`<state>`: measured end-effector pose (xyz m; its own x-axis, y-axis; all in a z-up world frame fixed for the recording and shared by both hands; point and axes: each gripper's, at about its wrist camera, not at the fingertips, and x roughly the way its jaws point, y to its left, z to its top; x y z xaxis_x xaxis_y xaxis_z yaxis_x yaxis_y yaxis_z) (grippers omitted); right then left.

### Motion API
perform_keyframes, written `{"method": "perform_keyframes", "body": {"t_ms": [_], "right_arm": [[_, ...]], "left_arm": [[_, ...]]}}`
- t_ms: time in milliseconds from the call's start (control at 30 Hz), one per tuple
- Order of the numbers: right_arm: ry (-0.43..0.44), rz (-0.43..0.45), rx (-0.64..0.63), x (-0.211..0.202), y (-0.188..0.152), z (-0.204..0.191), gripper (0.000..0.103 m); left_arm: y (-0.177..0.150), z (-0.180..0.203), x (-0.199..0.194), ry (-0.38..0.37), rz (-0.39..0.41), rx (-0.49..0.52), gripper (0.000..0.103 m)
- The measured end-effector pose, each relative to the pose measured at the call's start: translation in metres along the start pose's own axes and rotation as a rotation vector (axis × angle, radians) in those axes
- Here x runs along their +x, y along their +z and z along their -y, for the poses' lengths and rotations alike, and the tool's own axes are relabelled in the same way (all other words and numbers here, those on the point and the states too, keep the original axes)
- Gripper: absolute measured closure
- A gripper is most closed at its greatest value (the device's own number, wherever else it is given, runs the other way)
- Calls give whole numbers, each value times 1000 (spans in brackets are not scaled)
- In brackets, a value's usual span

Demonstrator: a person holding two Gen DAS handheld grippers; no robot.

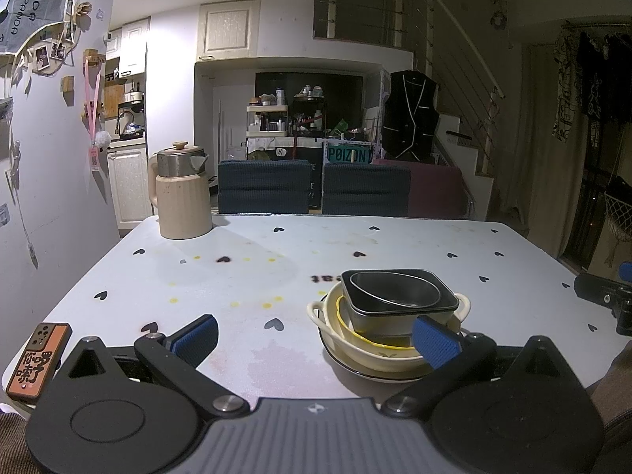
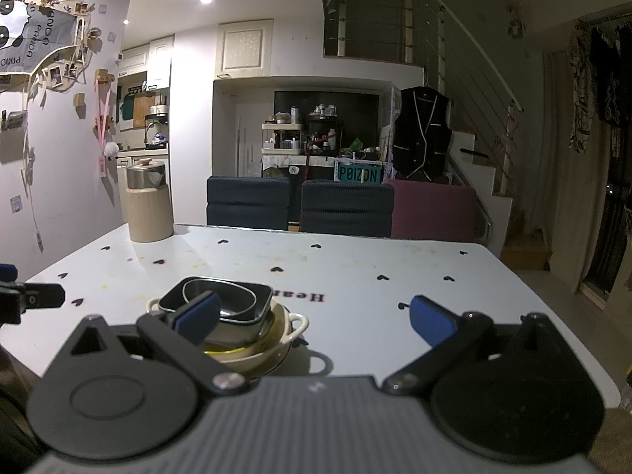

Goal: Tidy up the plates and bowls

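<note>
left claw (image 1: 316, 335) wide open, right claw (image 2: 314, 322) likewise

table (image 1: 355, 245) white, black hearts | bowl (image 1: 379, 359) cream | pans (image 1: 395, 296) dark grey

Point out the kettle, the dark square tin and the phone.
kettle (image 1: 184, 205): left wrist view, ribbed cream body.
dark square tin (image 1: 446, 300): left wrist view, right rim.
phone (image 1: 37, 359): left wrist view, orange back.
</note>
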<state>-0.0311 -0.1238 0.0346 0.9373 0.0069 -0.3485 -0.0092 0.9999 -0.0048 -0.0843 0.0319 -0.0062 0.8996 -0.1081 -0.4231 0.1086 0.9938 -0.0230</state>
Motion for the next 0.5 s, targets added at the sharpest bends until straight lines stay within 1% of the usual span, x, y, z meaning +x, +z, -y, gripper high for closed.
{"method": "perform_keyframes", "body": {"t_ms": [500], "right_arm": [[0, 1, -2, 0, 1, 1, 0]], "left_arm": [[0, 0, 0, 0, 0, -1, 0]]}}
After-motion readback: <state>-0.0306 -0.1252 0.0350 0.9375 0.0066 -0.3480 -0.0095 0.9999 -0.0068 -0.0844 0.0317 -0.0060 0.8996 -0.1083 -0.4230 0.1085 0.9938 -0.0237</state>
